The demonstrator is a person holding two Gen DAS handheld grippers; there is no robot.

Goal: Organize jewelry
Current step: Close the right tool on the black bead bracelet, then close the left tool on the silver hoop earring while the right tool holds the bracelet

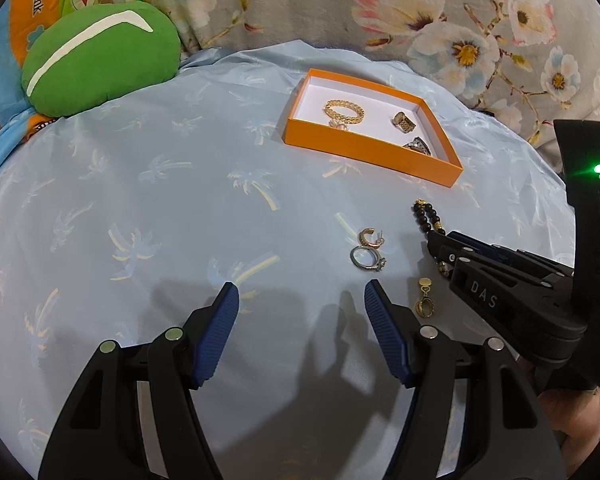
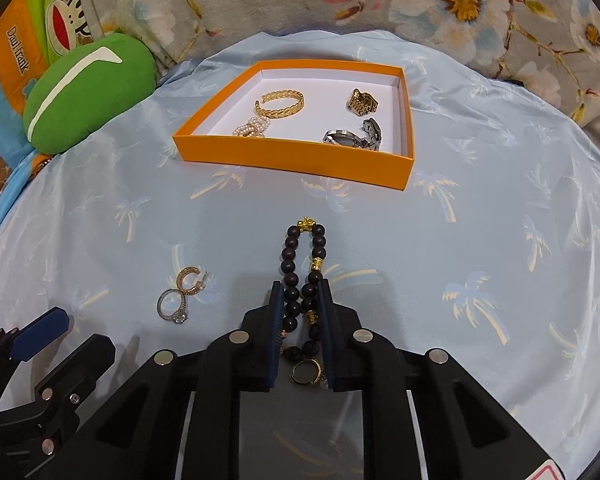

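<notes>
Box holds perhaps four pieces; nearer it, right hand-held gripper clamps beads; rings, earring remain; left hand-held gripper released.

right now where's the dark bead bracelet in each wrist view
Left wrist view: the dark bead bracelet lies right of centre, below the orange box, its near end hidden by the right gripper.
Right wrist view: the dark bead bracelet runs up the lower centre, its near part pinched between the right gripper pads.
Shared landmark: the orange box, just beyond the bracelet in both.
</notes>
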